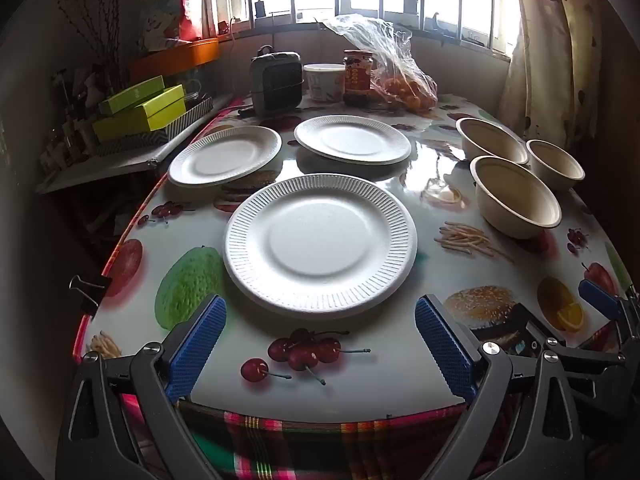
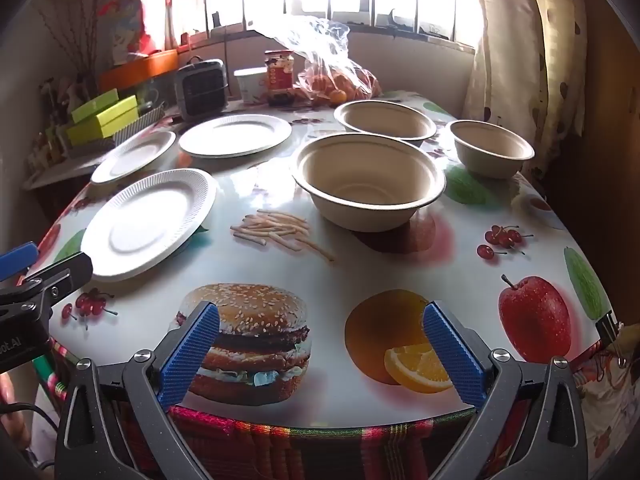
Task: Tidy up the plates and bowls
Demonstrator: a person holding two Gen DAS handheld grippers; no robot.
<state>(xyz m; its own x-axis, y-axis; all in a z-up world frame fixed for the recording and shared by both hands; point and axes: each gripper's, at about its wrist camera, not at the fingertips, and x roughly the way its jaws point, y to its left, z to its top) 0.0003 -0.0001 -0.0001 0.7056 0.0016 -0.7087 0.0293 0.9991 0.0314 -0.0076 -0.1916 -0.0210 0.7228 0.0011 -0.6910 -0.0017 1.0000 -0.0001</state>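
Note:
Three white paper plates lie apart on the table: a near plate (image 1: 320, 244) (image 2: 150, 222), a far-left plate (image 1: 226, 156) (image 2: 134, 156) and a far-middle plate (image 1: 352, 140) (image 2: 236, 135). Three beige bowls stand upright on the right: a near bowl (image 1: 516, 196) (image 2: 368, 180), a far bowl (image 1: 490, 140) (image 2: 386, 122) and a right bowl (image 1: 554, 164) (image 2: 492, 148). My left gripper (image 1: 320, 344) is open and empty, just short of the near plate. My right gripper (image 2: 320, 352) is open and empty over the table's front edge, well short of the near bowl.
The table (image 1: 380, 368) has a fruit-and-burger print cloth held by binder clips (image 1: 86, 286). At the back stand a small heater (image 1: 276, 82), a white tub (image 1: 324, 80), a jar (image 1: 357, 76) and a bag of oranges (image 1: 404, 84). Green boxes (image 1: 140, 112) sit left.

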